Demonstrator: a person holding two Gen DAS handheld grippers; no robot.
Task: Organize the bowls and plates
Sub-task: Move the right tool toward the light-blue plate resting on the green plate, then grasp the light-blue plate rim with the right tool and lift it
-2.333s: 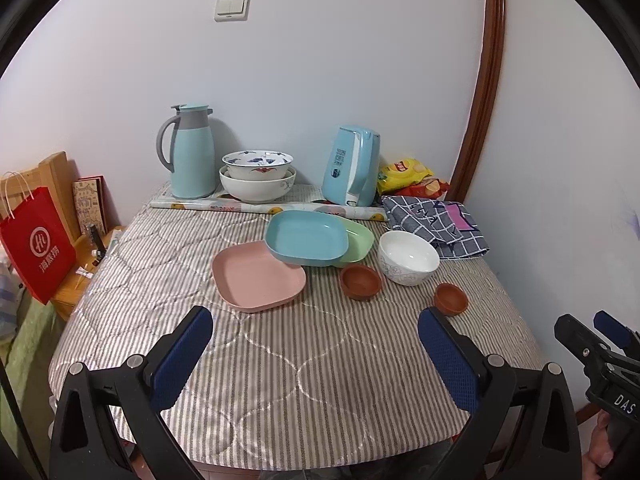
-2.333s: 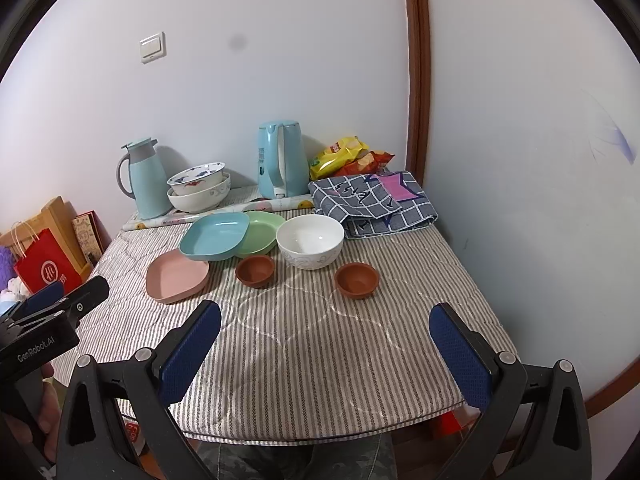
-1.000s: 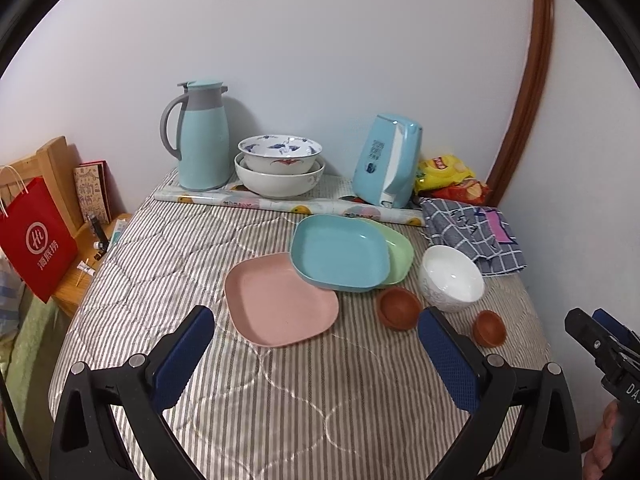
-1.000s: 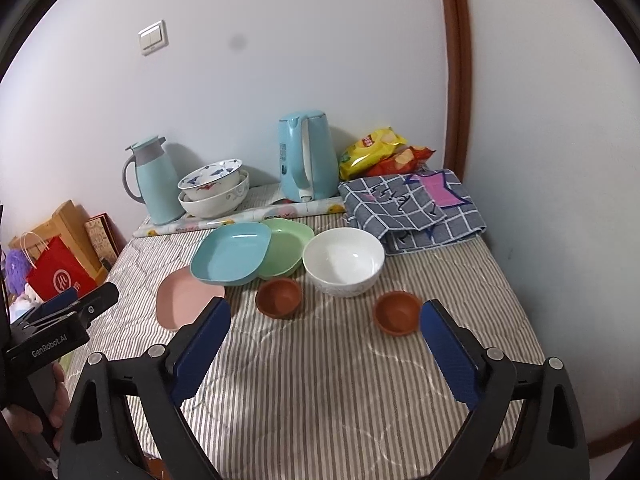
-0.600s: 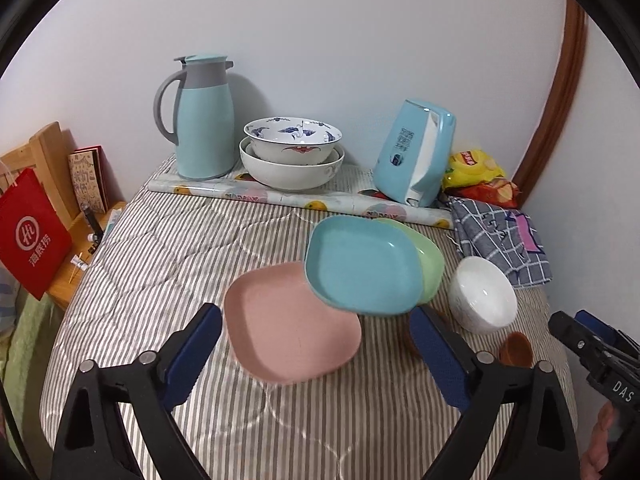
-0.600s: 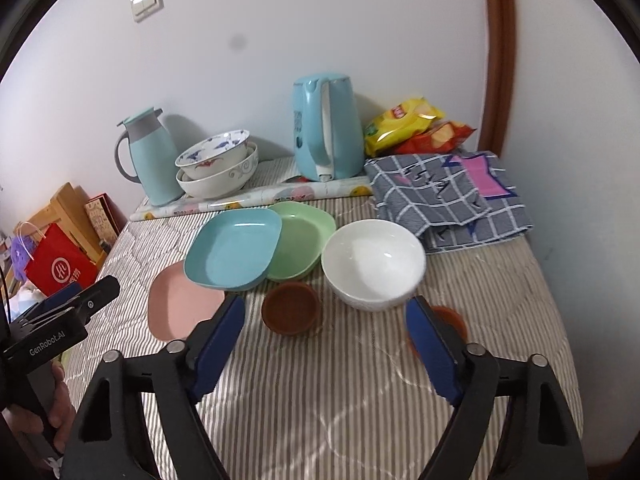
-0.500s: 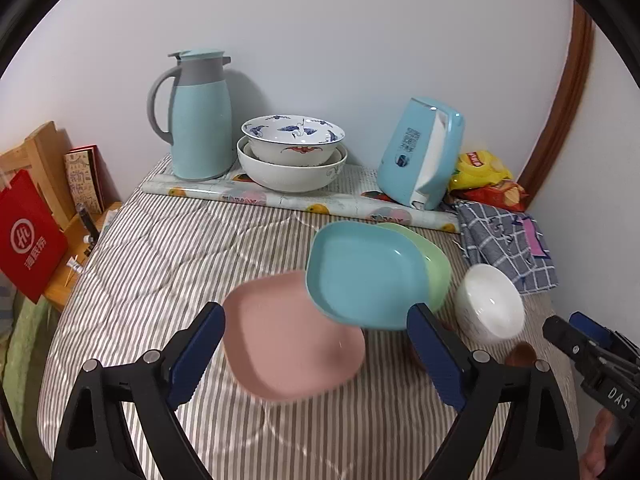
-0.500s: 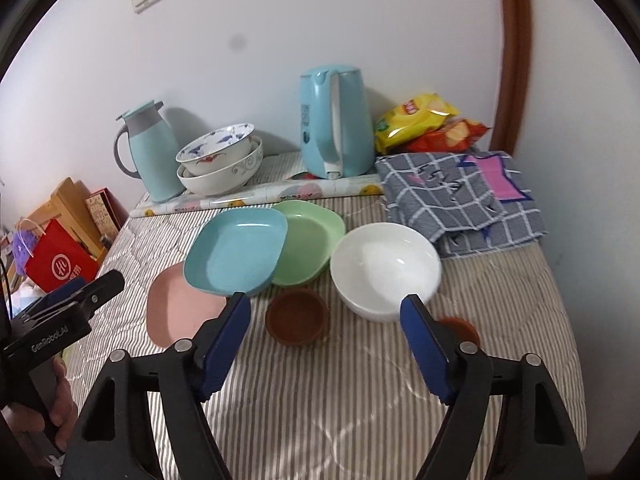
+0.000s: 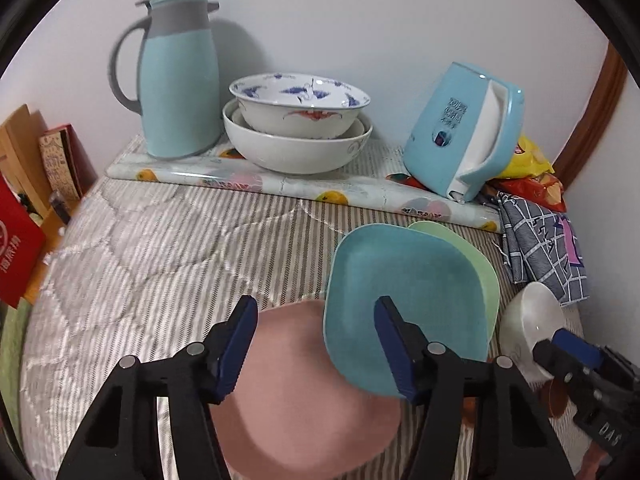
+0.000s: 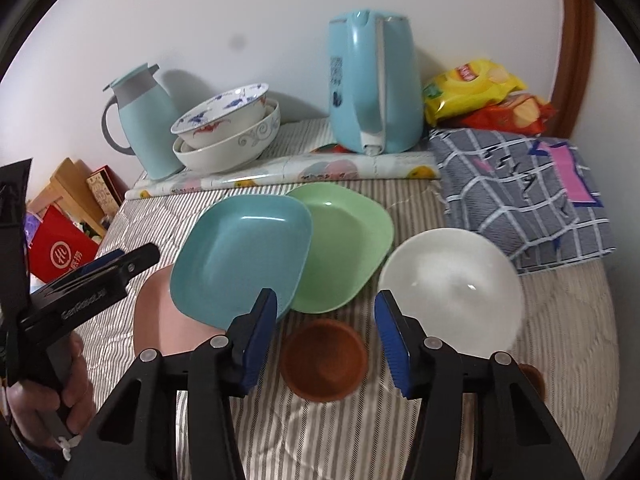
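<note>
A pink plate lies on the striped tablecloth, with a blue plate overlapping it and resting on a green plate. My left gripper is open and empty, low over the pink plate, its right finger in front of the blue plate. In the right wrist view the blue plate, green plate, white bowl and a small brown dish show. My right gripper is open and empty just above the brown dish. A second brown dish peeks out behind its right finger.
At the back stand a thermos jug, two stacked large bowls, a blue kettle, a rolled patterned sheet, snack bags and a folded checked cloth. A red bag stands left of the table.
Both grippers have moved forward and down toward the dishes. The left now hovers over the pink plate, the right over the brown dish. Both remain open, with narrower gaps.
</note>
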